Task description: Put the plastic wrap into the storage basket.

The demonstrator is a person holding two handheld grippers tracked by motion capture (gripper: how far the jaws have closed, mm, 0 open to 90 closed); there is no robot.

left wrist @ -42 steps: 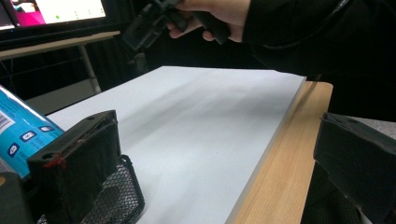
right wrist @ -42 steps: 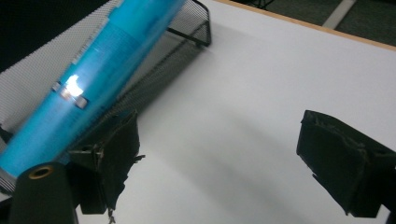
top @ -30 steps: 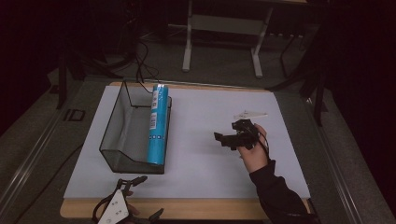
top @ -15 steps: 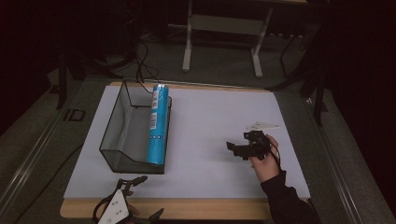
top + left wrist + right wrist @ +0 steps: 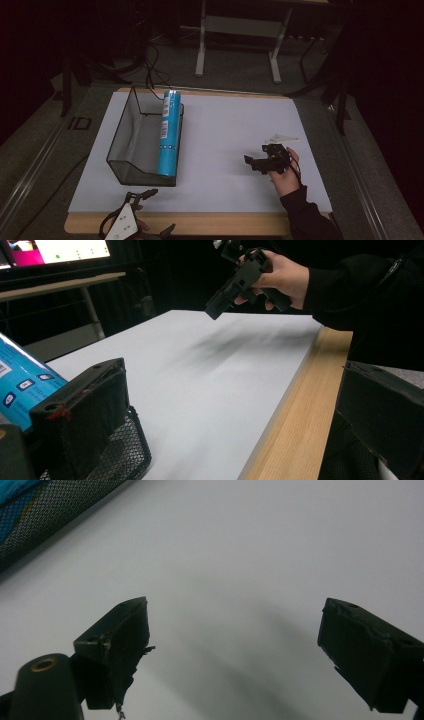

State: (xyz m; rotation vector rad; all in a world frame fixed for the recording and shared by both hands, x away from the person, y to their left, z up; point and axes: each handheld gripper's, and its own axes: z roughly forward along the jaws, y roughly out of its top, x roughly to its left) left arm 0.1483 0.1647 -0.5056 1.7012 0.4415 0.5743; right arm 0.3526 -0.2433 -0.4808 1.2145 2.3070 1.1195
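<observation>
A black mesh basket (image 5: 131, 150) stands on the left of the white mat (image 5: 225, 125). A long blue tube (image 5: 169, 134) lies along the basket's right rim. My right gripper (image 5: 254, 164) hovers low over the mat's right side in a hand, pointing left towards the basket, jaws open and empty. In the right gripper view (image 5: 235, 650) the jaws stand wide over bare white mat, with the basket (image 5: 45, 510) at the top left. My left gripper (image 5: 156, 212) rests at the table's near edge, open and empty. In the left gripper view (image 5: 230, 415) the tube (image 5: 20, 382) and basket mesh (image 5: 120, 455) are close at the left.
The mat covers a wooden table whose bare near edge (image 5: 225, 222) runs along the front. The right hand and its gripper (image 5: 235, 285) show far off in the left gripper view. A metal desk frame (image 5: 240, 30) stands on the dark floor beyond the table.
The right hand has come nearer to the person and a little lower over the mat, gripper still open. The left gripper, basket and tube have not moved.
</observation>
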